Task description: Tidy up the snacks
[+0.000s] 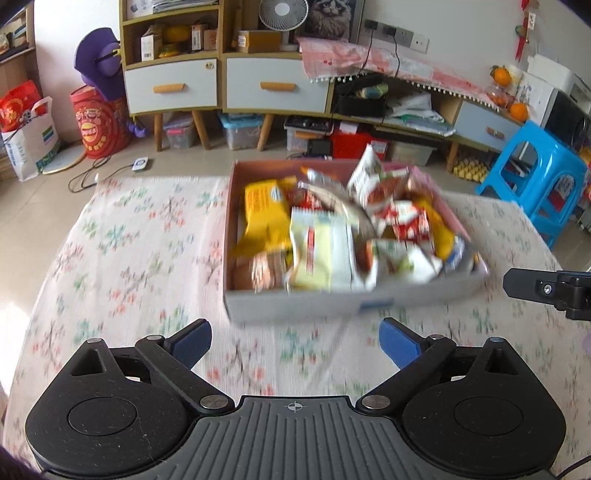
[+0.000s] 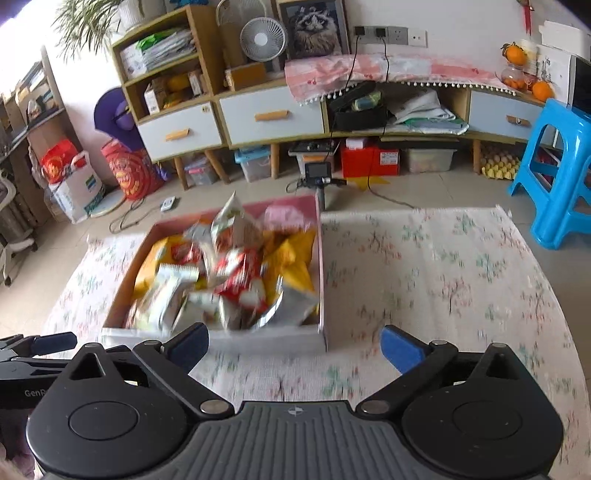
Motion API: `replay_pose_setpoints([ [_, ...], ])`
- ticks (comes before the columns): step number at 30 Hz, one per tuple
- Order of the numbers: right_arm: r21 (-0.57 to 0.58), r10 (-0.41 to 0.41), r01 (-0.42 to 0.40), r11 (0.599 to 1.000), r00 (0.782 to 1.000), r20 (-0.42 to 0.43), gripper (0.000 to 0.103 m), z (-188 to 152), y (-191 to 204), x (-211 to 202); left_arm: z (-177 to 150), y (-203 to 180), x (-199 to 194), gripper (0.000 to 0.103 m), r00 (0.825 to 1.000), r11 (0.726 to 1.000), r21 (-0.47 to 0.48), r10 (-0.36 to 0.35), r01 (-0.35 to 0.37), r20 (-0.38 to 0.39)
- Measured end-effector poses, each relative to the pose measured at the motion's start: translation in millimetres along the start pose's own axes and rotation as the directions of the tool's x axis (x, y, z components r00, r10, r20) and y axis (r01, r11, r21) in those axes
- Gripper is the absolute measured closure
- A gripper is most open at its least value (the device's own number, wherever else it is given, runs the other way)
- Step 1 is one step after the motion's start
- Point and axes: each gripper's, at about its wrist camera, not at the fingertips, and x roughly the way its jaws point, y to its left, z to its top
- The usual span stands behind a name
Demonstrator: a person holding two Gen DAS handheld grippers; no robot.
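Floral cloth [image 1: 129, 251] covers the table, tiled floor beyond; drawer cabinet [image 2: 221, 122] along the wall, blue stool [image 2: 554, 173] near the table's corner; cardboard box [image 1: 332, 299] on the cloth, heaped with snack packets [image 1: 325, 251], labels blurred; left gripper [image 1: 294, 341] and right gripper [image 2: 294, 345] both released, empty, short of the box.

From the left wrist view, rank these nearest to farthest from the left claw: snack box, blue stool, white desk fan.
1. Snack box, just ahead of the open left claw on the floral cloth.
2. Blue stool, on the floor, far right.
3. White desk fan, on the cabinet by the back wall.
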Motion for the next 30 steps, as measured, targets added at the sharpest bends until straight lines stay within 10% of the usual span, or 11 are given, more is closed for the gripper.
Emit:
replay_pose_setpoints([
  [30, -0.109, -0.088, 0.098, 0.989, 0.992, 0.096, 0.010, -51.9, 69.7, -76.0, -37.5, -14.4, -80.7, 0.001, 0.988, 0.988, -0.024, 0.154, -0.154, -0.007],
])
